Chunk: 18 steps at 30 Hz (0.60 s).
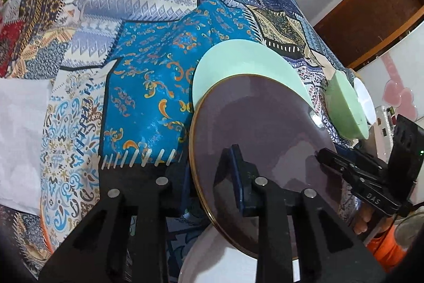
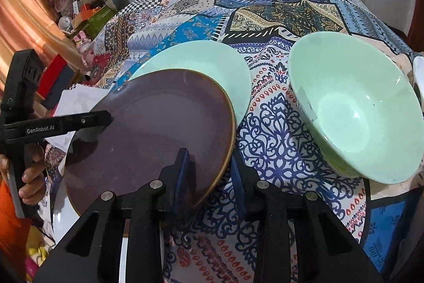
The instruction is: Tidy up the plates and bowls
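Observation:
A purple plate (image 1: pixel 265 129) (image 2: pixel 148 134) with a gold rim hangs tilted above the patchwork cloth, held from two sides. My left gripper (image 1: pixel 212 171) is shut on its near rim, one blue pad on top and the other finger underneath. My right gripper (image 2: pixel 209 174) clamps the opposite rim the same way. Each gripper shows in the other's view, the right gripper (image 1: pixel 326 158) and the left gripper (image 2: pixel 103 120). Behind the purple plate lies a mint green plate (image 1: pixel 238 62) (image 2: pixel 201 60), partly covered. A mint green bowl (image 2: pixel 355 110) (image 1: pixel 344 108) stands to the right.
A white plate (image 1: pixel 212 256) (image 2: pixel 59 214) lies below the purple one, mostly hidden. A white bowl (image 1: pixel 364 97) (image 2: pixel 419 76) sits past the green bowl. White paper (image 1: pixel 18 137) rests on the patterned tablecloth (image 1: pixel 148 86). A hand (image 2: pixel 29 177) grips the left handle; clutter (image 2: pixel 87 12) lines the wall.

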### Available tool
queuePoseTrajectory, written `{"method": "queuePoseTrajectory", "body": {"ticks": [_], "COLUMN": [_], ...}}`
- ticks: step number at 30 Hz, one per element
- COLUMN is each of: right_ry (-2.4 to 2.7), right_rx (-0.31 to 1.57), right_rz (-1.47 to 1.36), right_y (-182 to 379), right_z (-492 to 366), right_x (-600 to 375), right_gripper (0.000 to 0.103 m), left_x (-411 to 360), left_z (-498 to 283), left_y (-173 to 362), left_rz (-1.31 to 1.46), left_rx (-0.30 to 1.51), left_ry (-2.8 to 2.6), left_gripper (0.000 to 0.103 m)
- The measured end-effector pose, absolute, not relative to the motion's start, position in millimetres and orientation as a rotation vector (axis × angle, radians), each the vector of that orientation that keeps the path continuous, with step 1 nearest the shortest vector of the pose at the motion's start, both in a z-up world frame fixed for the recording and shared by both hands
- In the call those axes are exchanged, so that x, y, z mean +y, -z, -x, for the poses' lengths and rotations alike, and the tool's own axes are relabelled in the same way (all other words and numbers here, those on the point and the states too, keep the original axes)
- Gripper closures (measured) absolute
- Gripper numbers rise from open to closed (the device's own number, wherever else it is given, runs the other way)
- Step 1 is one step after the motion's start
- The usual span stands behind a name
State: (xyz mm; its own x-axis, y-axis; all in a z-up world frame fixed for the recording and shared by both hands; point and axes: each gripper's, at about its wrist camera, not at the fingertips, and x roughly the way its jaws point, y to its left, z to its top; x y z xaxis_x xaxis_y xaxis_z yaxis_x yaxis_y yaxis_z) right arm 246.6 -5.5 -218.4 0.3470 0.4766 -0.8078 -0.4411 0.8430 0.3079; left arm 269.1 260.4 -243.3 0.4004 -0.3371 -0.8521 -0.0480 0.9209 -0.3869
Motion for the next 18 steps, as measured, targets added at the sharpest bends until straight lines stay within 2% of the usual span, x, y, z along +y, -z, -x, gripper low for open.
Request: {"method": "queuePoseTrajectory", "body": {"ticks": [18], "right_ry": [-0.620], "right_rx": [1.052], "right_rz": [-0.053], "right_y": [210], "right_z": [-238], "right_x": [-13], "right_gripper": [0.075], "left_x": [249], "left_z": [-235], "left_y": [227], "left_rz": [0.346], "left_rx": [1.112], "left_ry": [0.144], "left_gripper": [0.076]}}
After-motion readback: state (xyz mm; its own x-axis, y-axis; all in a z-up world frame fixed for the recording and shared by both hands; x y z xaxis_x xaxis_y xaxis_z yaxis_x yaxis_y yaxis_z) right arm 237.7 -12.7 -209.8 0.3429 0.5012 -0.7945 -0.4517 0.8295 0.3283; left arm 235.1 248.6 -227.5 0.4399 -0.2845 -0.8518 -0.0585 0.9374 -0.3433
